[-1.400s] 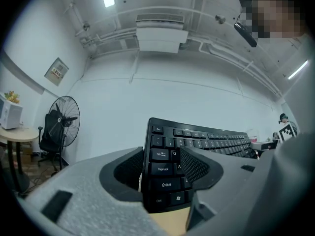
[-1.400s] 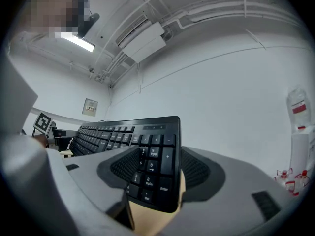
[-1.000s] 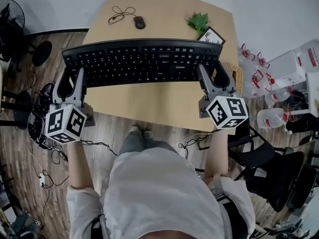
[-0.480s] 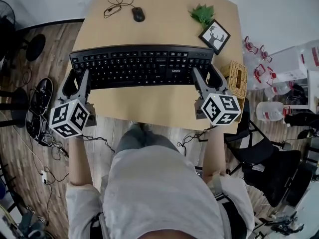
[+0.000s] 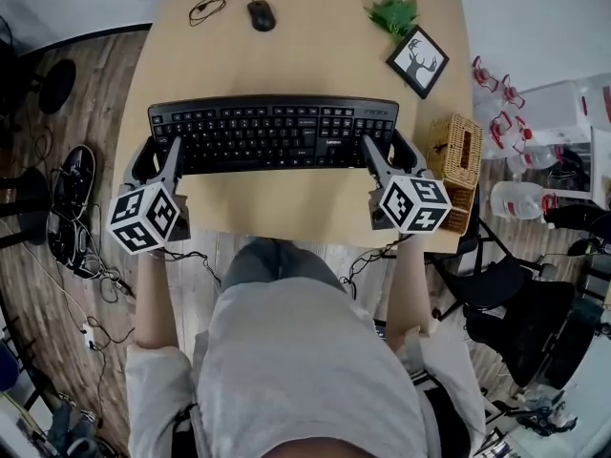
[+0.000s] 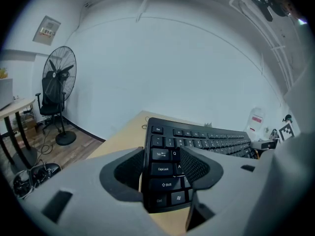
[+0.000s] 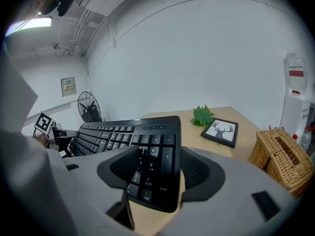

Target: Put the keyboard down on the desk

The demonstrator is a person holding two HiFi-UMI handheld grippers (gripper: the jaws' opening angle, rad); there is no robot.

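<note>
My left gripper [image 5: 160, 156] has its fingers [image 6: 199, 165] closed on the left end of the keyboard [image 5: 272, 132], over the Caps Lock and Shift keys — my right gripper [image 5: 385, 151] clamps the numpad end the same way. The black keyboard lies level across the near half of the worktop [image 5: 286, 60]; whether it touches the wood I cannot tell. Beyond it sit a mouse [image 5: 261, 14] and a framed deer picture [image 5: 418, 61].

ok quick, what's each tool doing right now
Left tool: closed on the left end of the keyboard.
Right tool: closed on the keyboard's right end.
</note>
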